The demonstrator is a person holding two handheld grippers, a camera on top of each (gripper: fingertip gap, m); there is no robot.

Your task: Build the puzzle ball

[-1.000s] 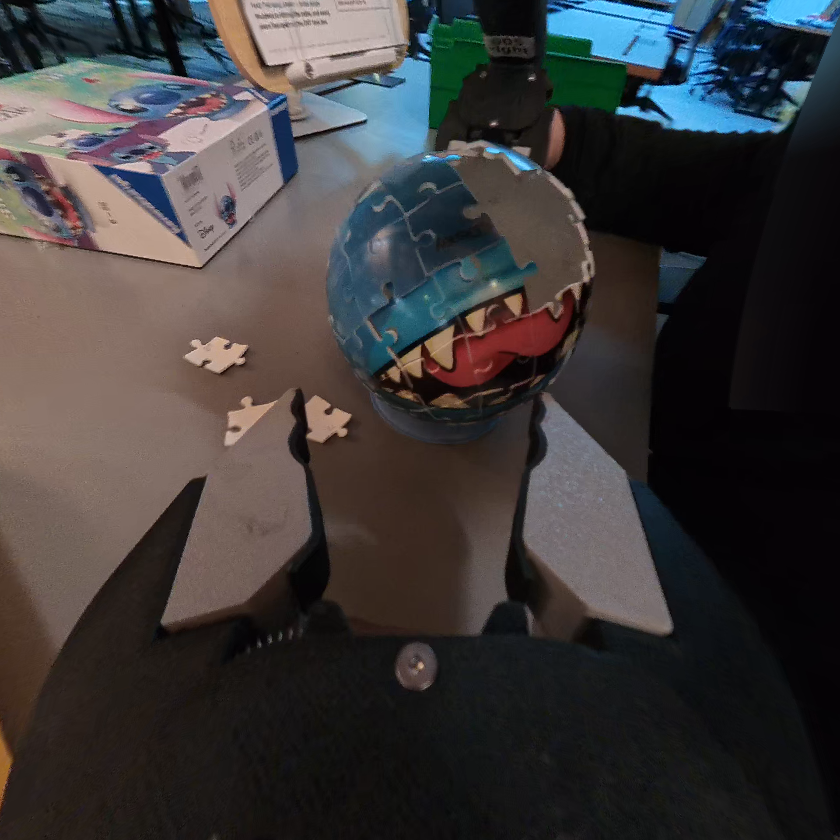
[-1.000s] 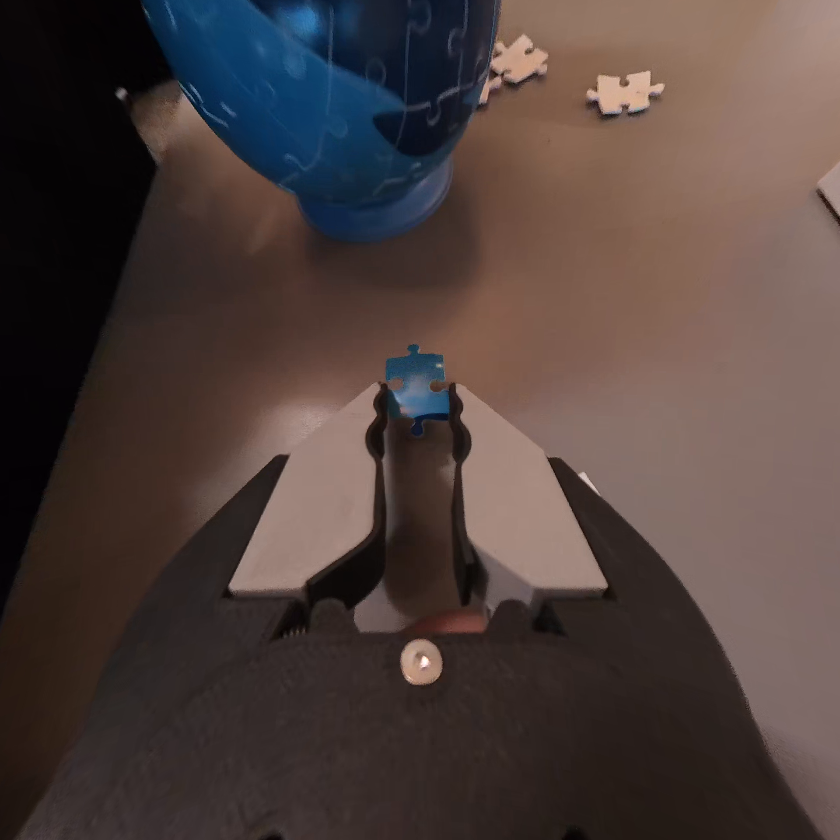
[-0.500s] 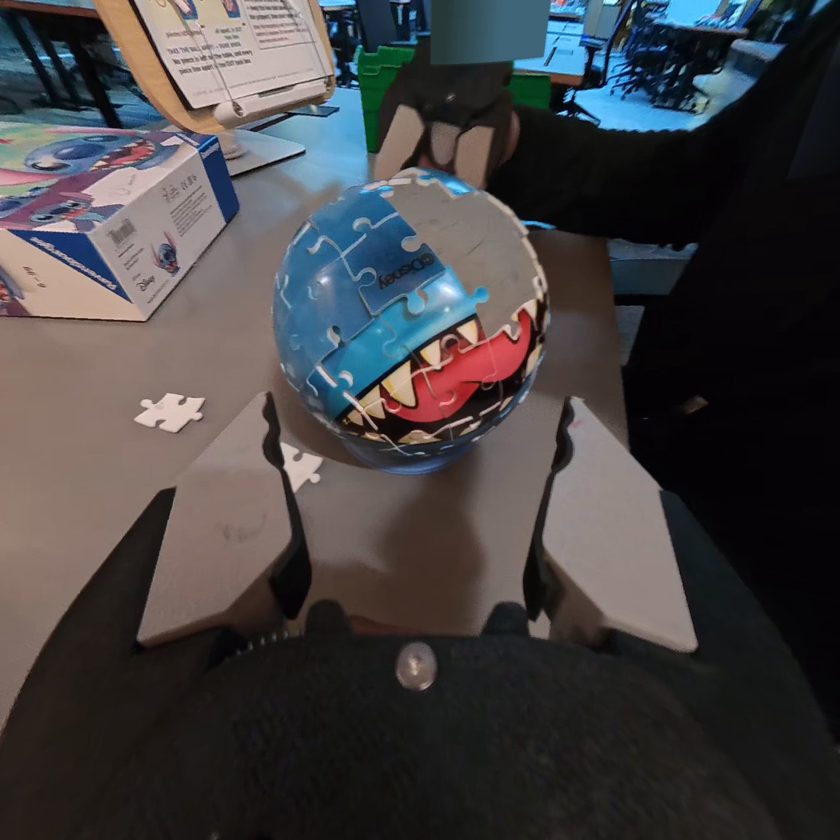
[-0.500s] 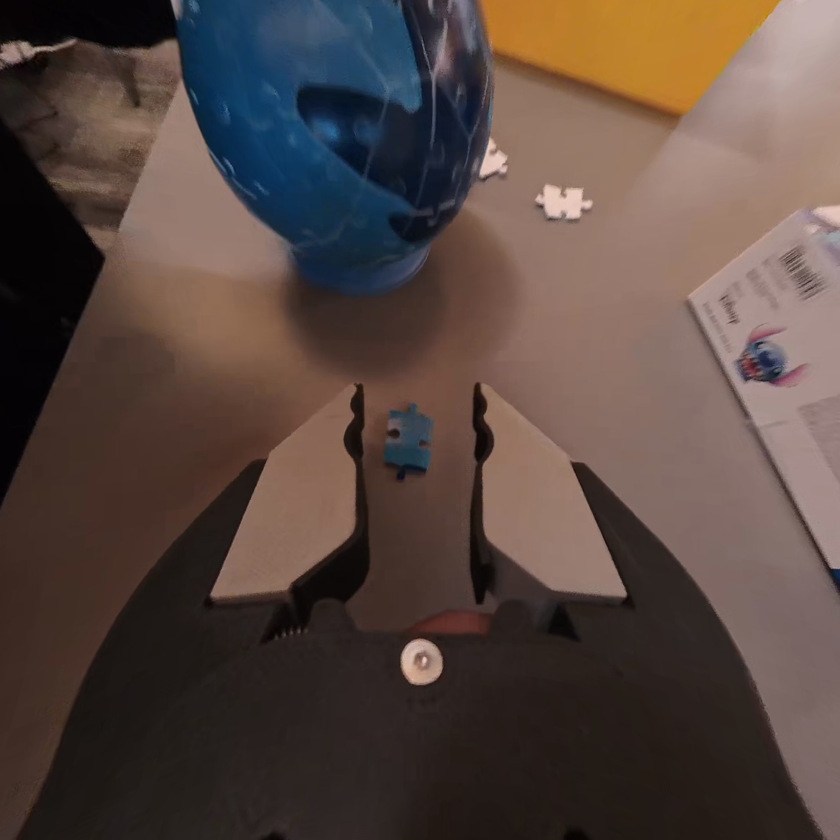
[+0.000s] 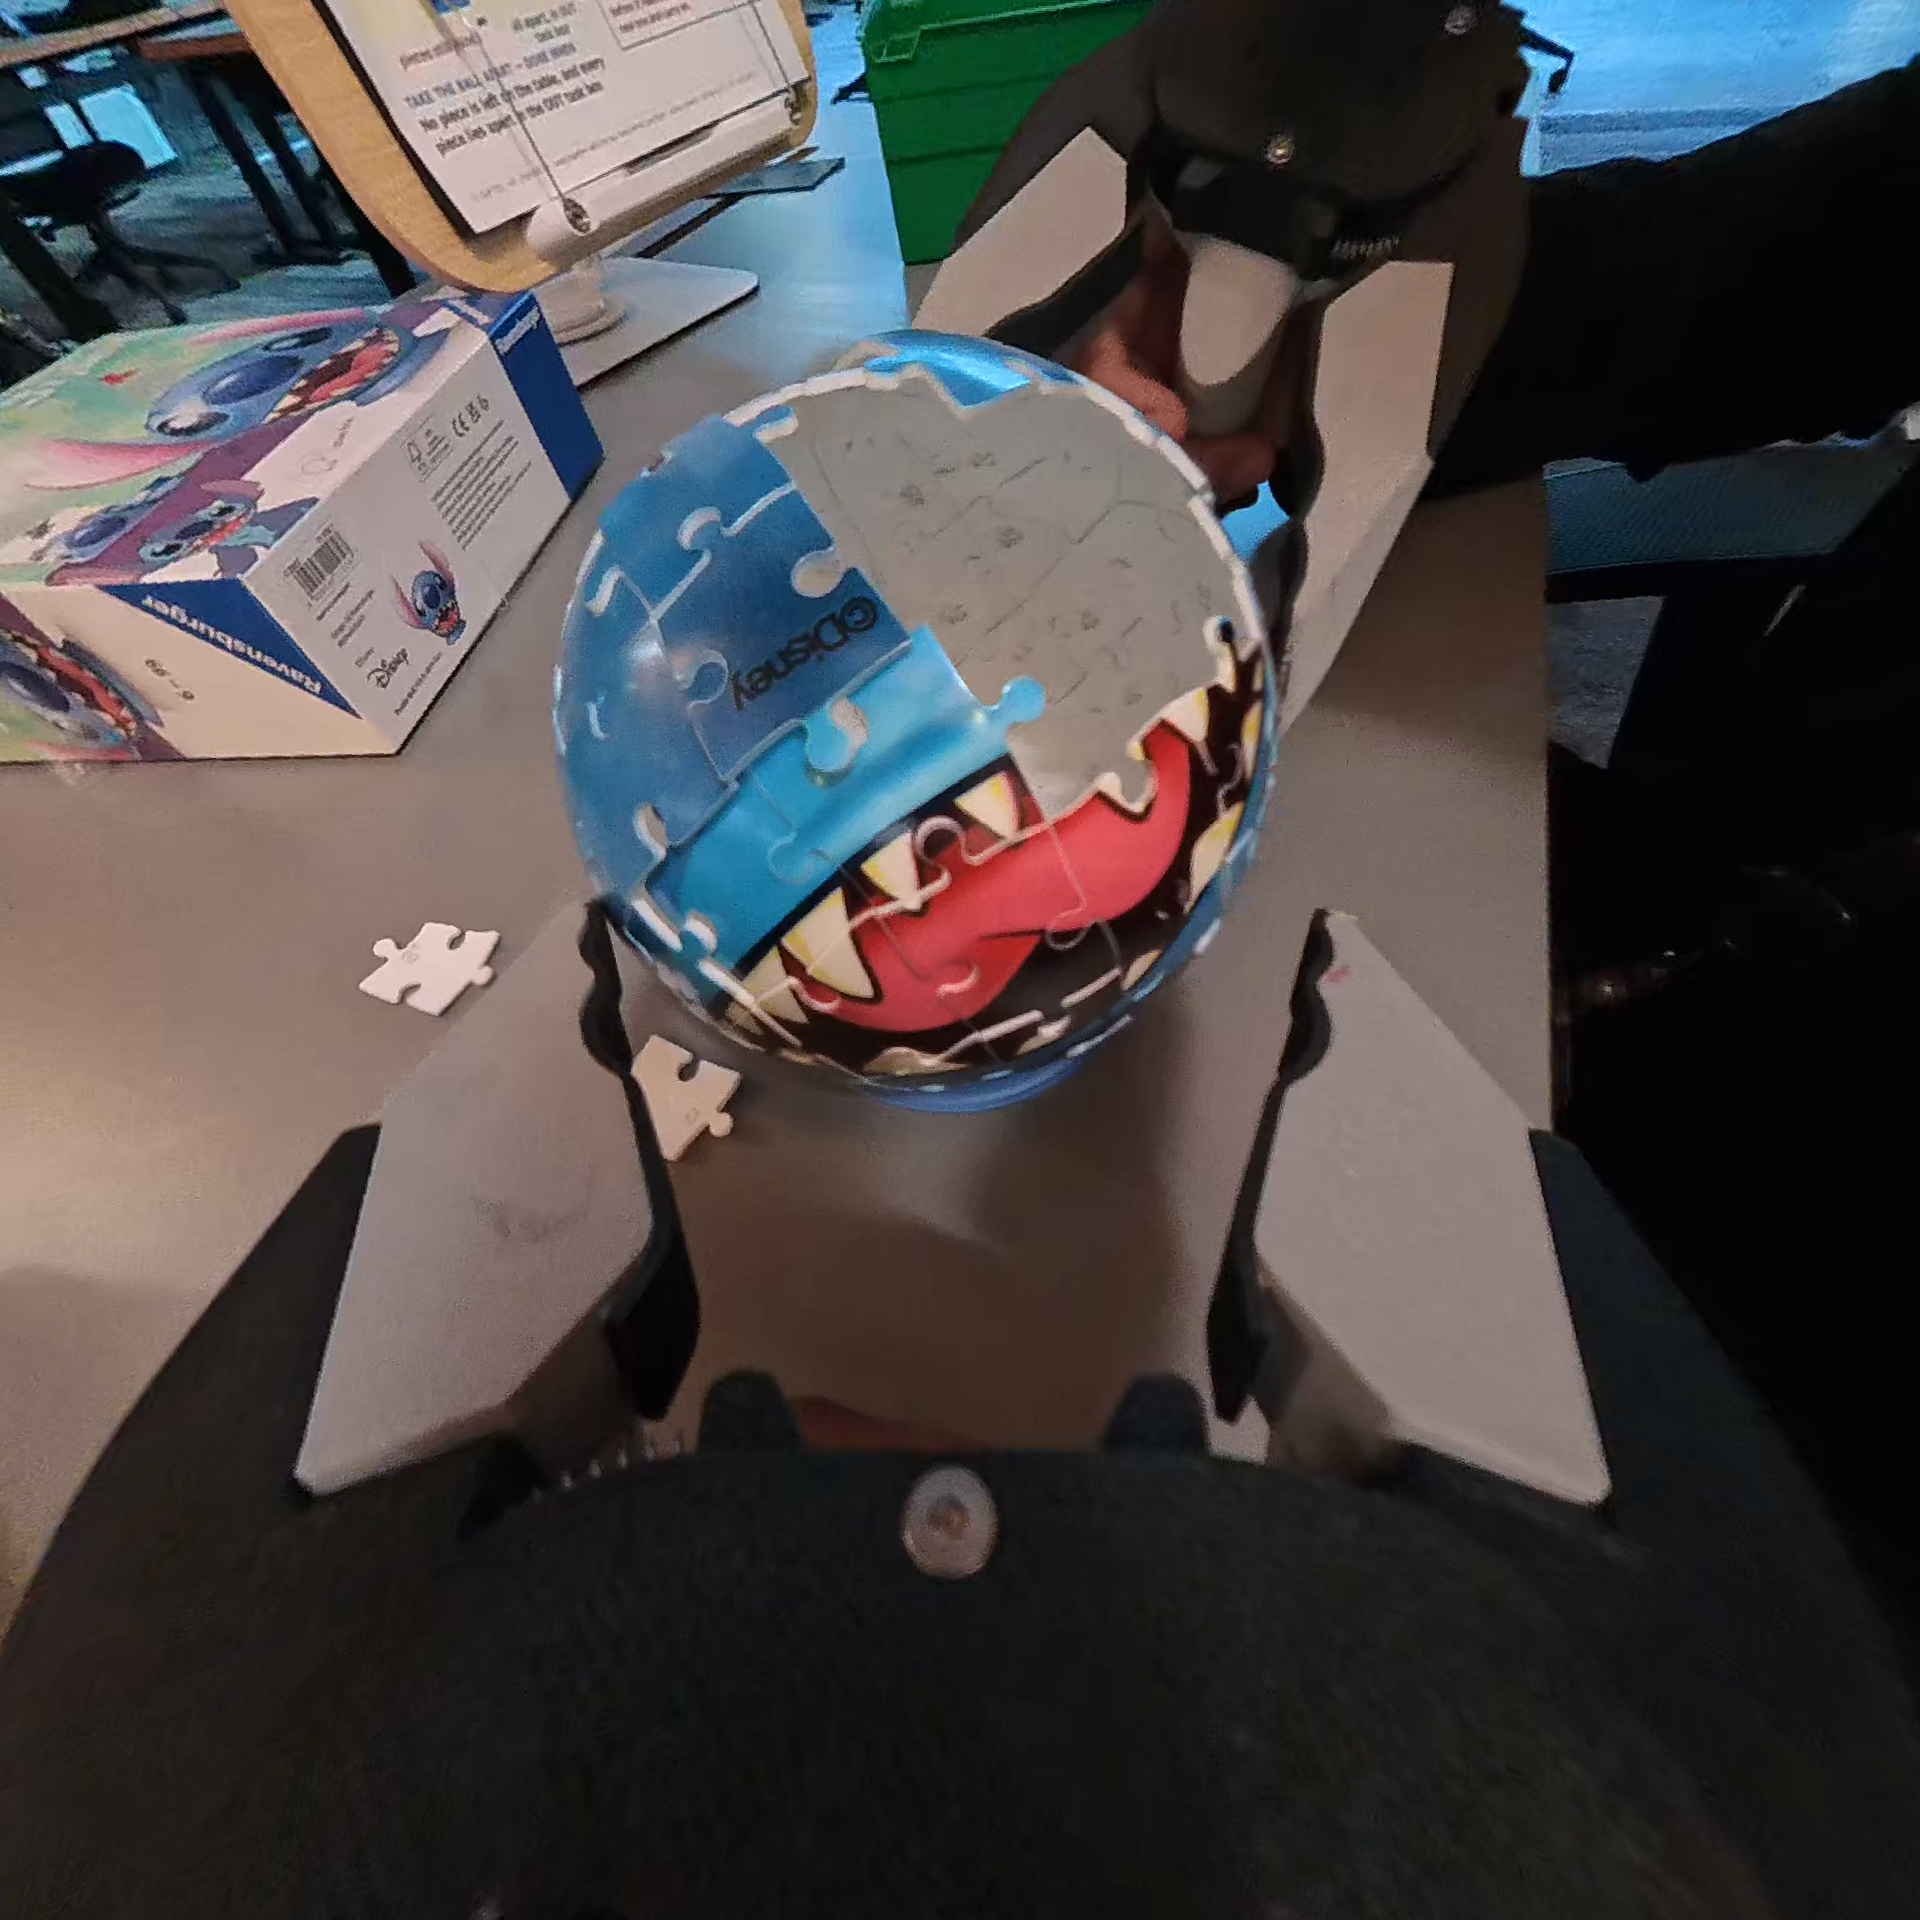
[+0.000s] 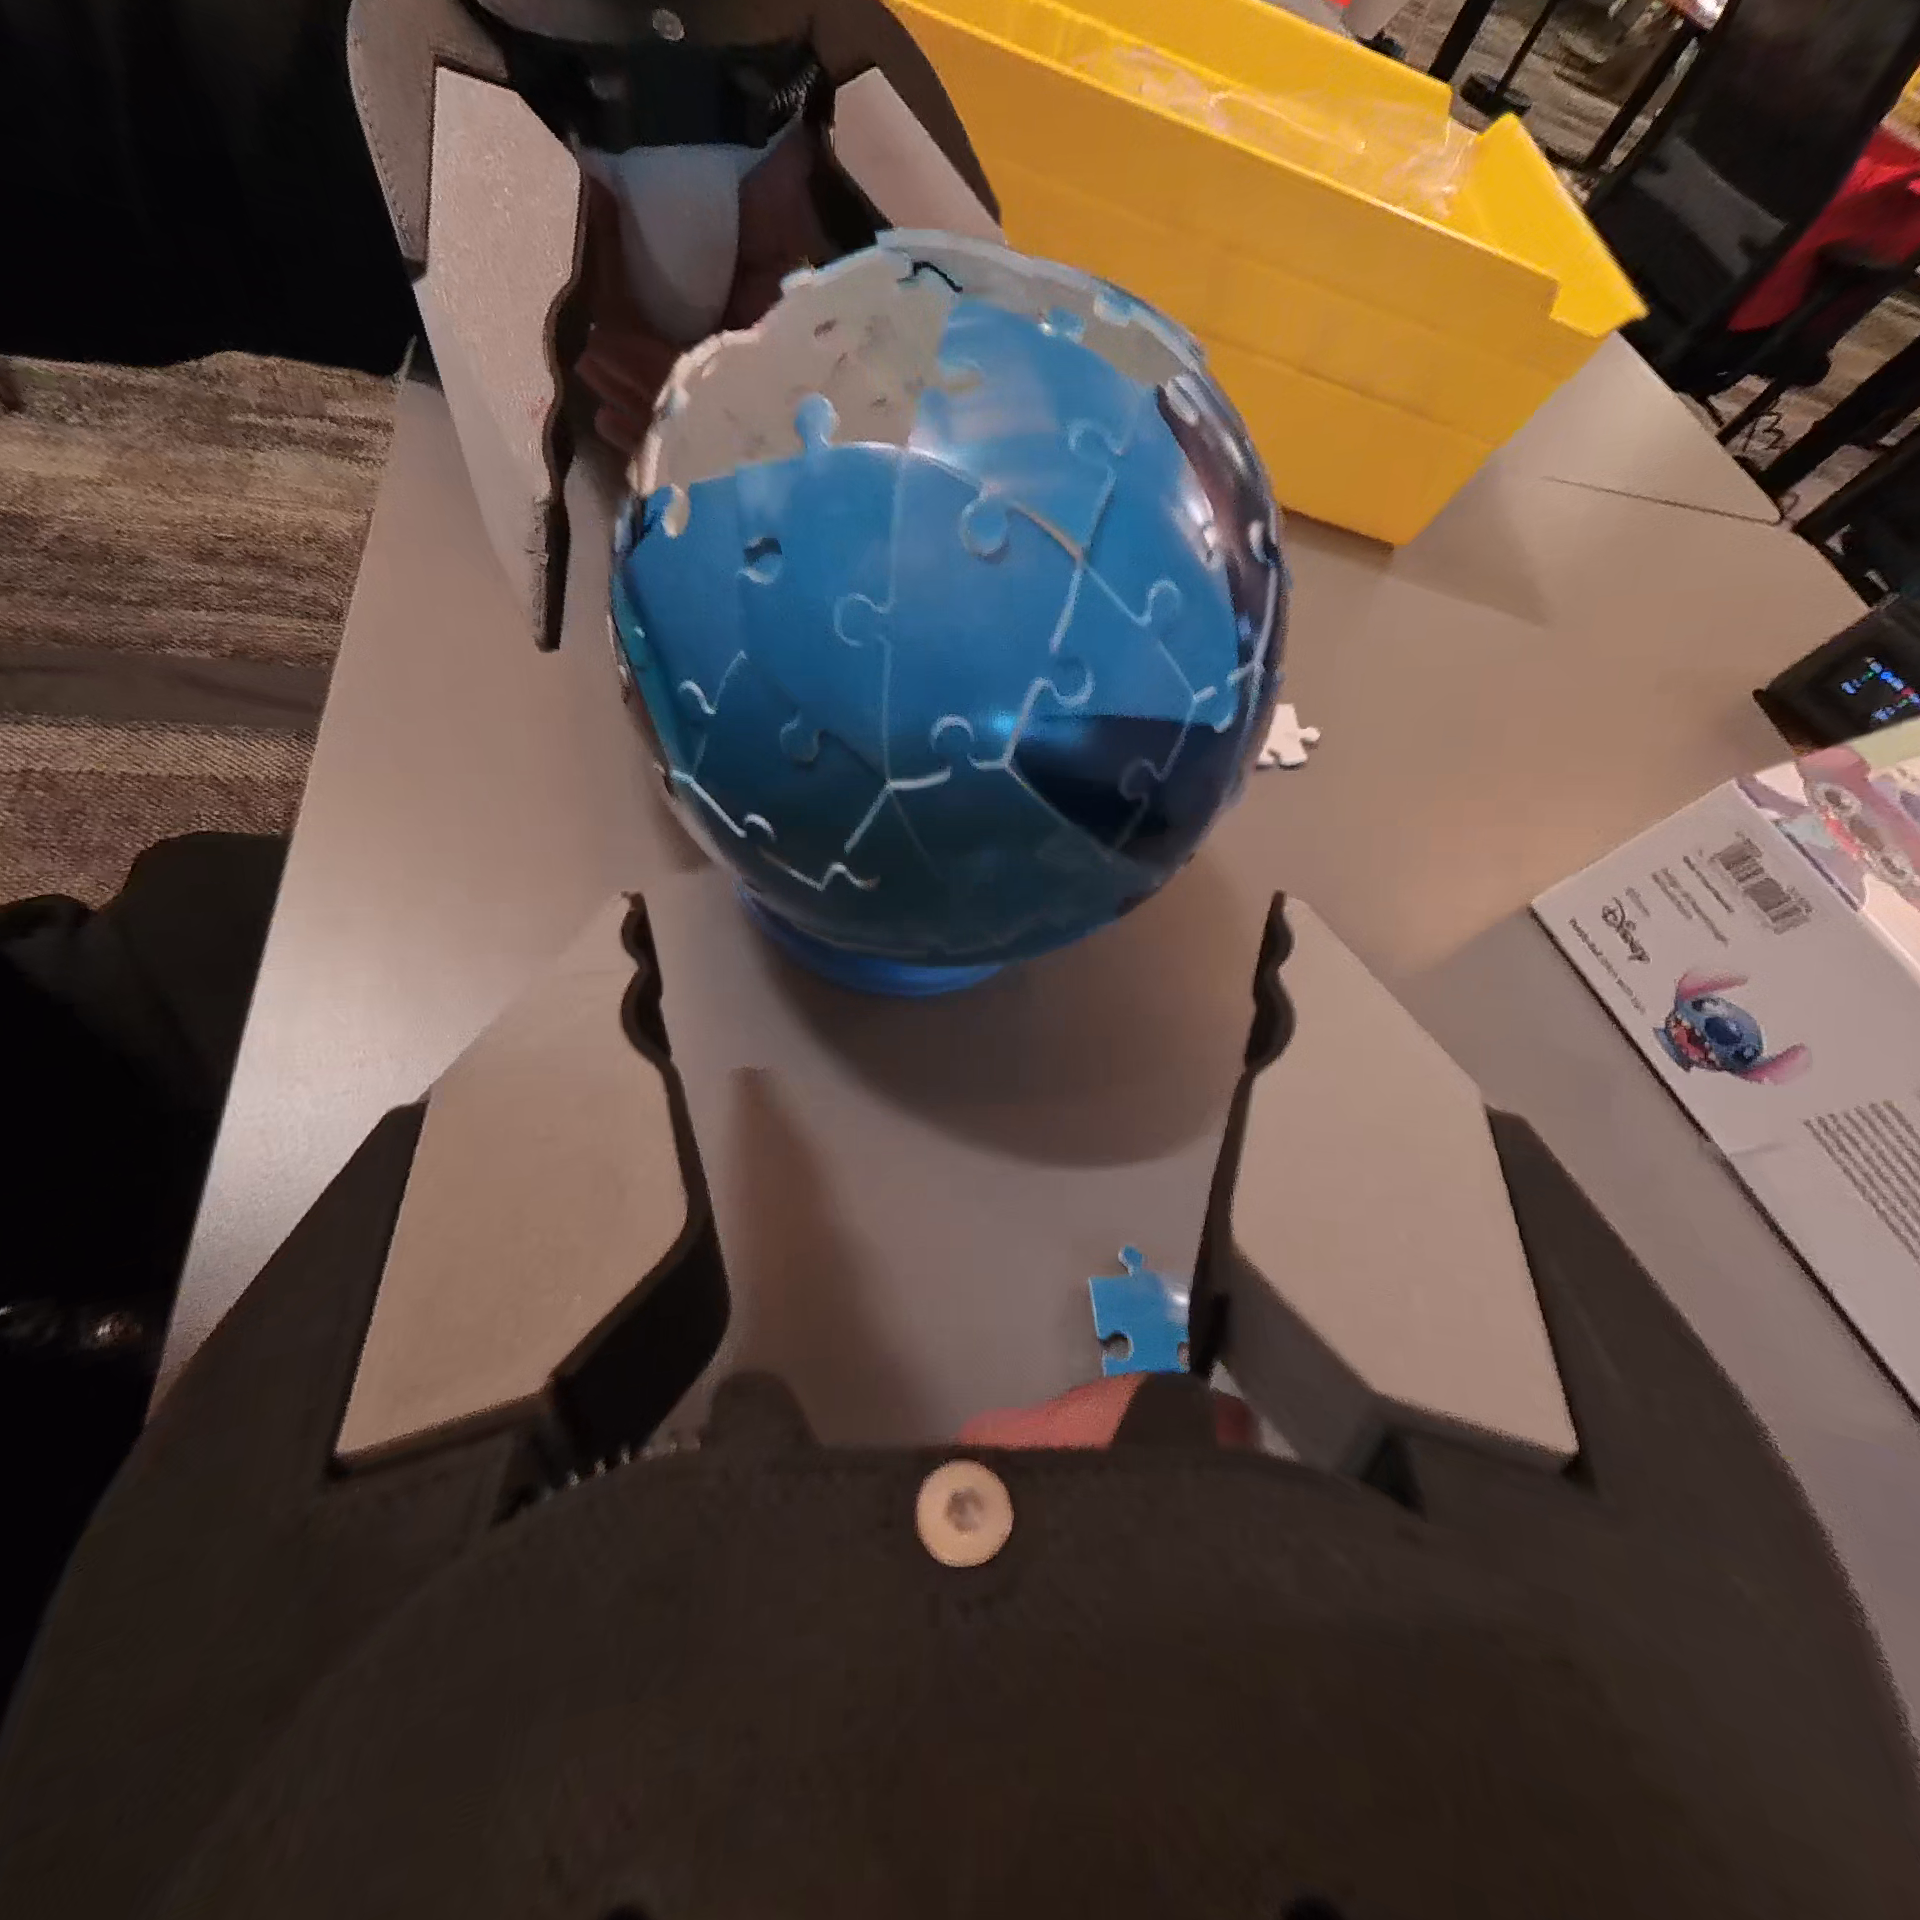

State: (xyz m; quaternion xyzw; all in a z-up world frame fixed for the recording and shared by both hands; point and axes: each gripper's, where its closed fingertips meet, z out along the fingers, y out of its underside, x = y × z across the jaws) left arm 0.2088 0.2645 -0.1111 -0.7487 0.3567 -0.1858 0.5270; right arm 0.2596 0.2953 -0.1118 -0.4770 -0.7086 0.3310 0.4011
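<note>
The puzzle ball (image 5: 831,727) stands on a blue ring stand (image 5: 935,1086) on the grey table. It is blue with a toothed mouth and a red tongue. A large gap at its top shows the grey inside. My left gripper (image 5: 956,935) is open and empty, its jaws wide just in front of the ball. My right gripper (image 6: 951,914) is open on the ball's (image 6: 935,665) far side. A loose blue piece (image 6: 1138,1325) lies on the table between its jaws, beside the right finger. Each gripper's fingers (image 5: 1371,436) (image 6: 499,312) show behind the ball in the other's view.
Two white face-down pieces (image 5: 431,964) (image 5: 686,1096) lie left of the ball. A puzzle box (image 5: 281,540), a page stand (image 5: 561,114) and a green bin (image 5: 977,114) stand behind. A yellow bin (image 6: 1247,260) and a black device (image 6: 1860,686) are nearby. The table edge (image 5: 1543,831) is close.
My right gripper let go of the blue piece, opened wide and drew back and up. My left gripper moved closer to the ball and opened wider.
</note>
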